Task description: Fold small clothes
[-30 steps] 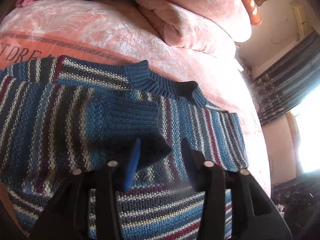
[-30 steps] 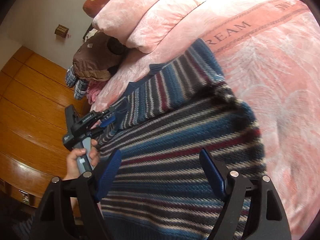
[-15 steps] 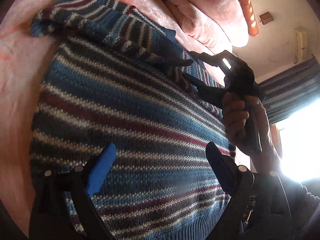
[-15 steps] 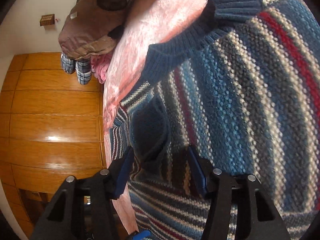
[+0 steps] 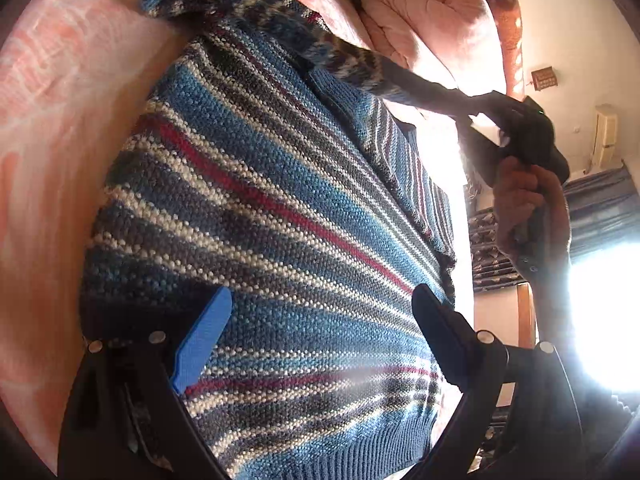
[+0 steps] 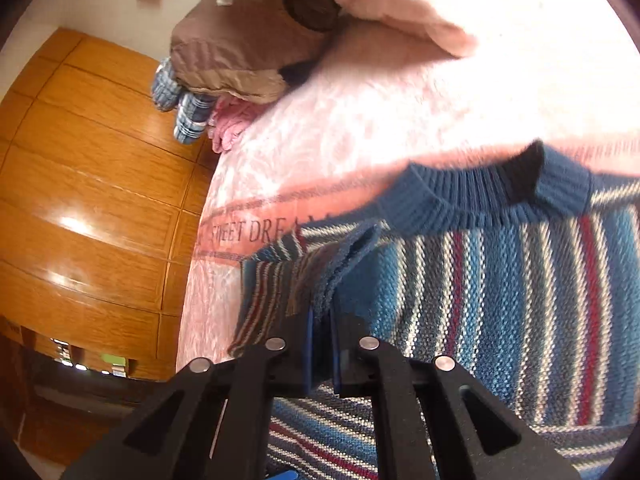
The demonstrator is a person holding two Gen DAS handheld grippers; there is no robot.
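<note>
A blue knit sweater (image 5: pixel 280 208) with white, grey and red stripes lies flat on the pink bedspread (image 5: pixel 60 128). My left gripper (image 5: pixel 320 340) hovers open over its lower body, near the ribbed hem, with nothing between the fingers. In the left wrist view a hand (image 5: pixel 520 200) holds my right gripper (image 5: pixel 484 106), which pulls a sleeve (image 5: pixel 352 60) taut above the sweater. The right wrist view shows that gripper (image 6: pixel 320 344) shut on the sleeve cuff (image 6: pixel 340 264), just left of the ribbed collar (image 6: pixel 480 200).
Pink quilts (image 5: pixel 432 20) and a brown pillow (image 6: pixel 240 48) are piled at the head of the bed, with plaid cloth (image 6: pixel 188 116) beside them. A wooden wardrobe (image 6: pixel 80 180) stands past the bed's edge. A bright window (image 5: pixel 600 320) glares at the right.
My right gripper went from open to shut on the sleeve cuff and lifted it. My left gripper opened wider off the other cuff and moved down over the sweater's body.
</note>
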